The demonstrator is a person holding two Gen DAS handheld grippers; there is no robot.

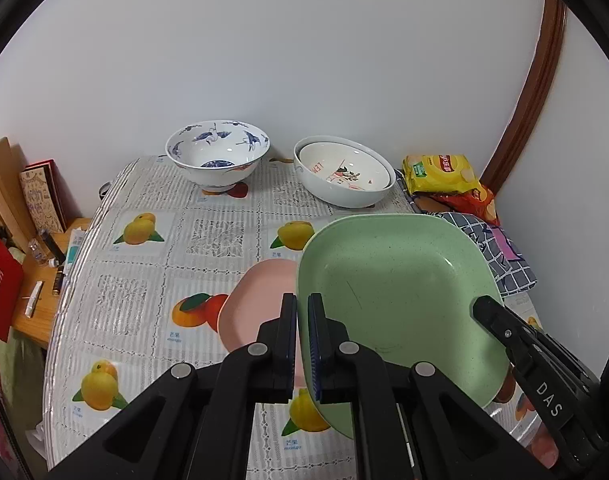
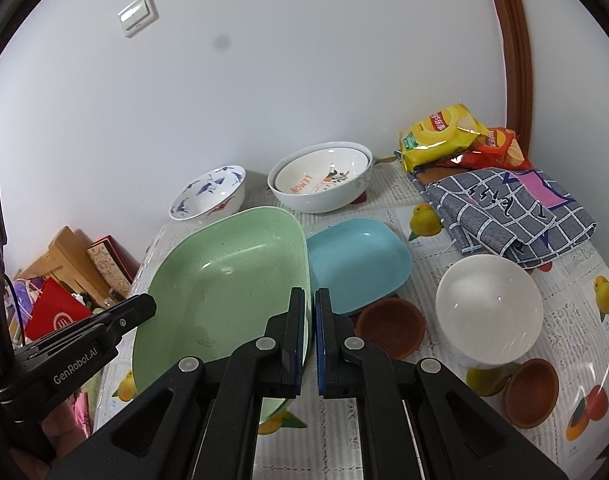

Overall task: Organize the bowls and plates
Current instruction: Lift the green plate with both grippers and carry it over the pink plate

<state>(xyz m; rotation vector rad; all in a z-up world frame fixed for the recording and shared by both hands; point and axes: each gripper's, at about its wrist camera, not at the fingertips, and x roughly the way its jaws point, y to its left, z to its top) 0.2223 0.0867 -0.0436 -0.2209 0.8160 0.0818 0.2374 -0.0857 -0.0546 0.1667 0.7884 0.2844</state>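
A green square plate (image 1: 396,292) is held above the table by both grippers. My left gripper (image 1: 301,336) is shut on its left rim. My right gripper (image 2: 309,332) is shut on its right rim; the plate also shows in the right wrist view (image 2: 224,280). A pink plate (image 1: 256,304) lies under it on the left. A blue plate (image 2: 360,264) lies on the table to the right. A blue-patterned bowl (image 1: 217,156) and two nested white bowls (image 1: 344,172) stand at the back. A plain white bowl (image 2: 488,312) and two brown saucers (image 2: 390,326) (image 2: 532,392) sit at right.
Chip bags (image 2: 440,136) and a folded checked cloth (image 2: 512,216) lie at the back right. The fruit-print tablecloth (image 1: 144,304) covers the table. A side shelf with boxes and a red bag (image 1: 0,284) stands off the left edge. The wall is close behind.
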